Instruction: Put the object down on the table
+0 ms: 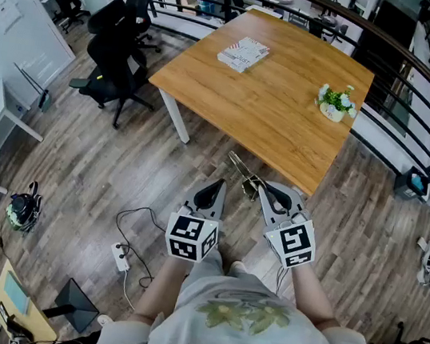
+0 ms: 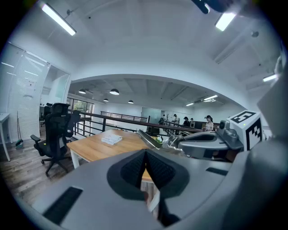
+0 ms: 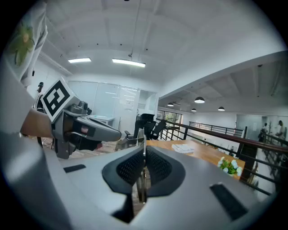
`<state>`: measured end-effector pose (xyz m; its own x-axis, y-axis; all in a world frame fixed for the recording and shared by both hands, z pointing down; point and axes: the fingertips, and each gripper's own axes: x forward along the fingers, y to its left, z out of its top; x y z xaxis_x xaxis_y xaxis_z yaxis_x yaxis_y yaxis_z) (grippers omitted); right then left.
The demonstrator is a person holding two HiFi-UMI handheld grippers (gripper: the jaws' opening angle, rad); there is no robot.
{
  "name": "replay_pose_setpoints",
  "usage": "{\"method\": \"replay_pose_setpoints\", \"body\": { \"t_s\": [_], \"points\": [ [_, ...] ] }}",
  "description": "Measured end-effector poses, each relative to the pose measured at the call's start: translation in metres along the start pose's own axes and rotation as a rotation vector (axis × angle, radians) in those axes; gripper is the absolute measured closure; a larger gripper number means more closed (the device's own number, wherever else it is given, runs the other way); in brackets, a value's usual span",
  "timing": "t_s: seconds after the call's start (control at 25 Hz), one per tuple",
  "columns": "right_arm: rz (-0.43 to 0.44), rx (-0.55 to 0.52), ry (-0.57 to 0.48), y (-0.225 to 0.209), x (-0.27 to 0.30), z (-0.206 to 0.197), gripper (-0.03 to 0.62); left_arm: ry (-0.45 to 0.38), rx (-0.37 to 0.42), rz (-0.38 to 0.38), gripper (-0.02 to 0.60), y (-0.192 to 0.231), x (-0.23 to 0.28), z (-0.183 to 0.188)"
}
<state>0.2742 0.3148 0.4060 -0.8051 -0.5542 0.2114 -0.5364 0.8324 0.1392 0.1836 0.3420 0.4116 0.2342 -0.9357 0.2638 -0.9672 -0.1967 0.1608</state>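
My right gripper (image 1: 265,190) is shut on a pair of thin metal tongs (image 1: 243,171), which stick out forward over the floor, just short of the wooden table's (image 1: 273,112) near corner. In the right gripper view the metal (image 3: 141,179) is pinched between the pads (image 3: 155,167). The left gripper view shows the tongs (image 2: 147,139) as a shiny strip ahead of the right gripper. My left gripper (image 1: 214,189) hovers beside the right one, level with it. Its jaws (image 2: 145,153) are shut with nothing between them.
On the table lie a white stack of papers (image 1: 243,53) and a small potted flower (image 1: 337,102). Black office chairs (image 1: 116,54) stand left of it. A dark railing (image 1: 423,87) curves behind. A power strip with cable (image 1: 121,254) lies on the wooden floor.
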Motion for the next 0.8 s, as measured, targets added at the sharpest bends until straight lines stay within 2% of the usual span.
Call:
{"method": "replay_pose_setpoints", "body": {
  "t_s": [0.48,0.8],
  "points": [
    [-0.039,-0.002,-0.009,-0.008,0.064,0.025,0.582,-0.034,0.025,-0.016,0.569,0.062,0.024,0.031],
    [-0.098,-0.005,-0.024,-0.013,0.111,0.045,0.583,-0.056,0.038,-0.06,0.569,0.108,0.04,0.054]
  ]
}}
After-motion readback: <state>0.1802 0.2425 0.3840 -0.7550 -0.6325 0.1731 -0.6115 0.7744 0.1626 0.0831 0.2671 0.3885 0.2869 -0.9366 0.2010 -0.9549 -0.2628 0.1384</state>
